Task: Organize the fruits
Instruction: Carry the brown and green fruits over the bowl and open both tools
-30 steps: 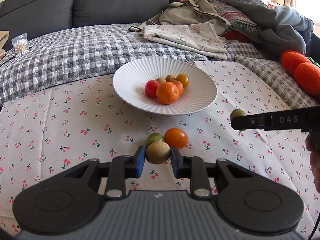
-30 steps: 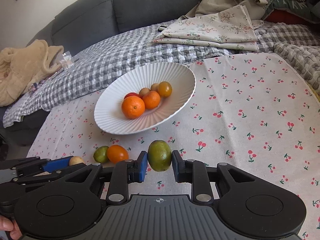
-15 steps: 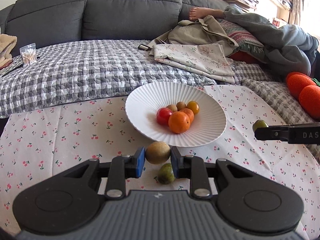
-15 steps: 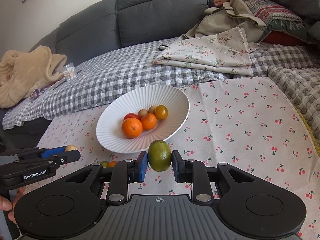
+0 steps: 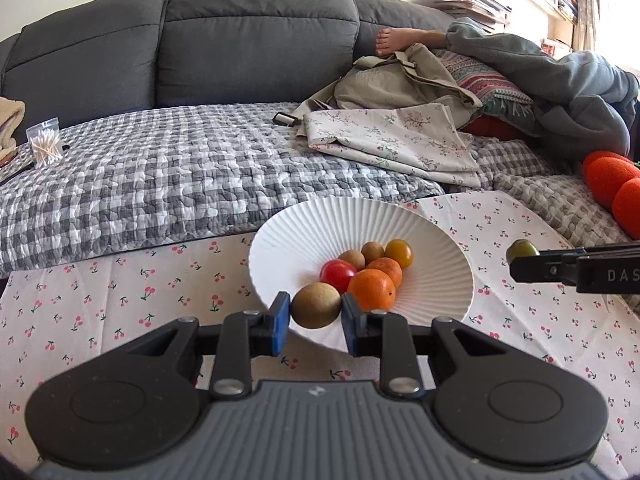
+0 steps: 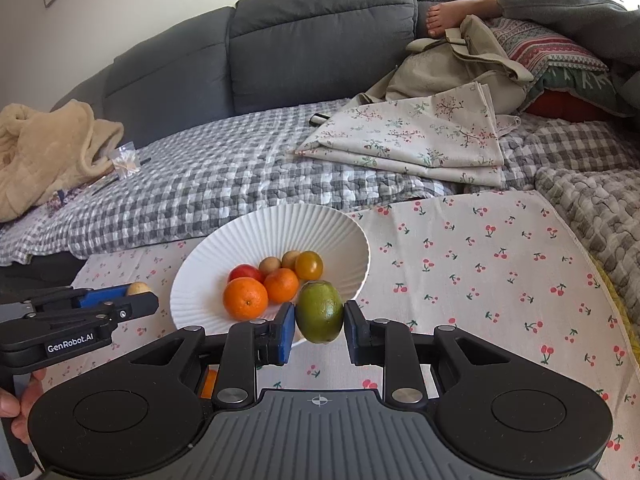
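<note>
A white ribbed bowl [image 5: 432, 236] [image 6: 256, 232] sits on the cherry-print cloth and holds several fruits: oranges [image 5: 372, 290], a red tomato [image 5: 338, 274], brown fruits and a yellow tomato. My left gripper [image 5: 316, 312] is shut on a brown round fruit [image 5: 316, 310], held in front of the bowl's near rim. My right gripper [image 6: 319, 314] is shut on a green fruit [image 6: 319, 312], lifted by the bowl's near right rim. Each gripper shows from the side in the other's view, with its fruit at the tip [image 5: 522, 250] [image 6: 138, 288].
An orange fruit [image 6: 208, 382] lies on the cloth, mostly hidden under the right gripper. Behind the table runs a grey sofa with a checked quilt [image 5: 160, 184], folded floral cloth [image 6: 420, 136], a beige garment [image 6: 44, 152], a person's bare foot [image 6: 452, 14] and orange cushions [image 5: 612, 184].
Both grippers have risen with their fruits and moved toward the bowl. The loose fruits on the cloth have slipped out of sight under the grippers.
</note>
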A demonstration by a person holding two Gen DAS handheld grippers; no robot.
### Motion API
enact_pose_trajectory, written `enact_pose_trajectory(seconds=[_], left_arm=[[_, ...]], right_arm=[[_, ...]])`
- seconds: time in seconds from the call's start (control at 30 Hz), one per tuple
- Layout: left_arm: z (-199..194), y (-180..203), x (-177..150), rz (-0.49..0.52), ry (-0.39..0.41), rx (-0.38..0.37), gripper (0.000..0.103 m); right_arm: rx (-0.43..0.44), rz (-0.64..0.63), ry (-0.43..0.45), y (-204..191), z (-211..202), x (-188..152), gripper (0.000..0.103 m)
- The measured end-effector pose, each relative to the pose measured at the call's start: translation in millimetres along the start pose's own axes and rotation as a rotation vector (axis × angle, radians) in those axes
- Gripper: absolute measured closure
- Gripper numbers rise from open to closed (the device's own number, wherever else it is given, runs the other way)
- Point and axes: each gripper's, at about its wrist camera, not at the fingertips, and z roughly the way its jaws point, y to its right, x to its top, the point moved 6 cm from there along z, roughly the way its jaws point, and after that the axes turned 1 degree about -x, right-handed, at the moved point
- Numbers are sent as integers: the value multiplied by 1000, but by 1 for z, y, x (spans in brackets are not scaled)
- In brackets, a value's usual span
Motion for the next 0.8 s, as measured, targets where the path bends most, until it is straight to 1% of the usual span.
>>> enact_pose_trajectory(seconds=[0.43,0.8], left_arm=[[31,9,3,27,-26,3,77],[47,8,-2,38,-48,8,77]], right_arm=[[13,-56,-9,-28,29,-2,78],[16,-64,-29,-32,47,-7,78]])
